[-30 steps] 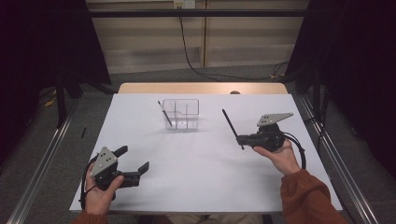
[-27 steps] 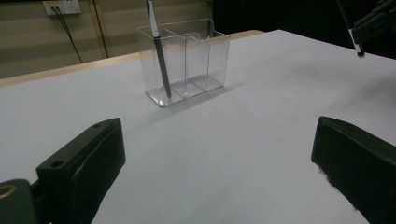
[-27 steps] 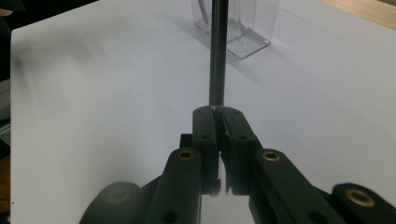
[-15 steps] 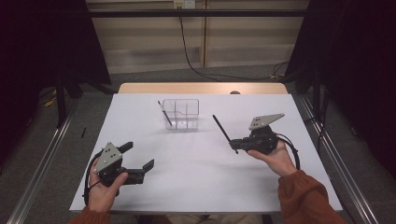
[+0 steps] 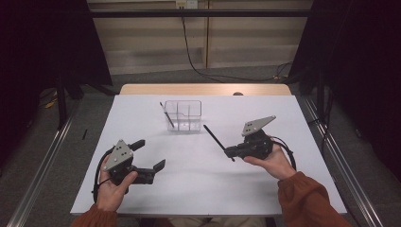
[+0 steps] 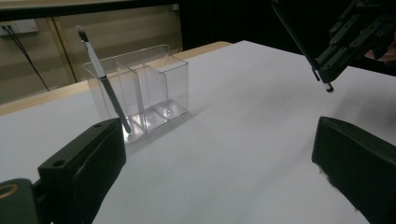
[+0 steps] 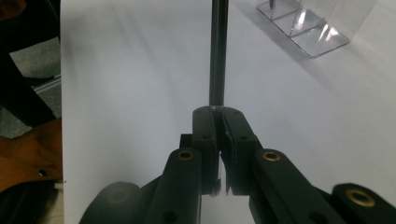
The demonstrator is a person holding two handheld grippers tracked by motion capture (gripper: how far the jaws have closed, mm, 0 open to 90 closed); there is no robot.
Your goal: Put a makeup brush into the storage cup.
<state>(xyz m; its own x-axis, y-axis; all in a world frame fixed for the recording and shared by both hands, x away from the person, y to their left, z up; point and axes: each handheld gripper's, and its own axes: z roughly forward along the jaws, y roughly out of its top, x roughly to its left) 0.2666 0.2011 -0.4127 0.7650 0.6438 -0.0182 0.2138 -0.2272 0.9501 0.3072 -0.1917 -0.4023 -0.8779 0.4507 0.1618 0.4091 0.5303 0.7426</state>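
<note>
White table [image 5: 198,189]: right gripper [image 5: 228,152], clamped on 1 black brush [image 5: 217,141], has moved nearer clear organizer [image 5: 183,116]; insertion looks next. Left gripper [image 5: 153,156] wide open, empty.

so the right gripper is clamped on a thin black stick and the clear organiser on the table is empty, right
Not quite. The right gripper is indeed shut on the thin black stick, but the clear organiser is not empty: a brush already stands tilted in one of its end compartments. The left gripper view shows it plainly, and the high view shows it too.
</note>
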